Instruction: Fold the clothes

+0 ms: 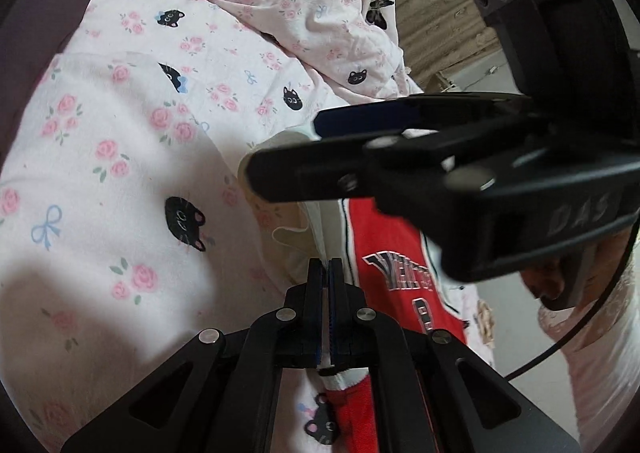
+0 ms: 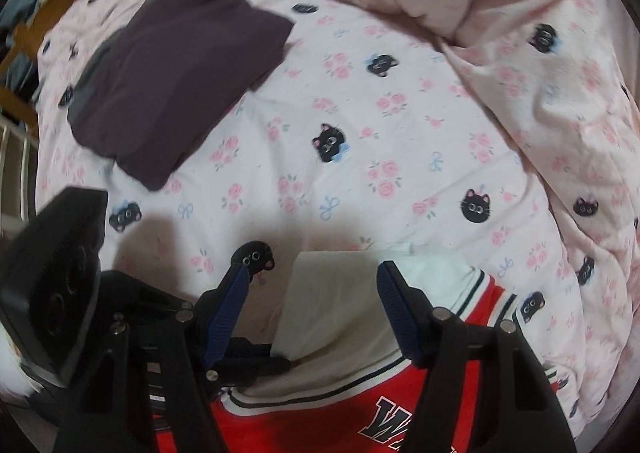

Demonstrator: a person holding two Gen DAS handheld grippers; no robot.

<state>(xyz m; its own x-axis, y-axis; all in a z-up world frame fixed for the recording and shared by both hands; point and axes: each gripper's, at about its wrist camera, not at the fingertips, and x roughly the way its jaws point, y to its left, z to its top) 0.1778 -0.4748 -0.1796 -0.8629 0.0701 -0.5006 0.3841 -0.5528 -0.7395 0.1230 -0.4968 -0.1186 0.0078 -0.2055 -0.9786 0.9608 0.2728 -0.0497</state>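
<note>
Two grippers working: left gripper [image 1: 329, 273] is clamping the red jersey [image 2: 304, 425] hem; right gripper [image 2: 316, 305] is pointing steeply down, jaws apart over its white collar at 6 o'clock.

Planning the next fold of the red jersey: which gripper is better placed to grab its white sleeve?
Right. The right gripper hangs open over the white sleeve; the left gripper is shut on the jersey's edge.

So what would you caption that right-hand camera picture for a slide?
Open right gripper poised over a red and white jersey on a cat-print bedsheet, a folded dark garment lying beyond.
</note>
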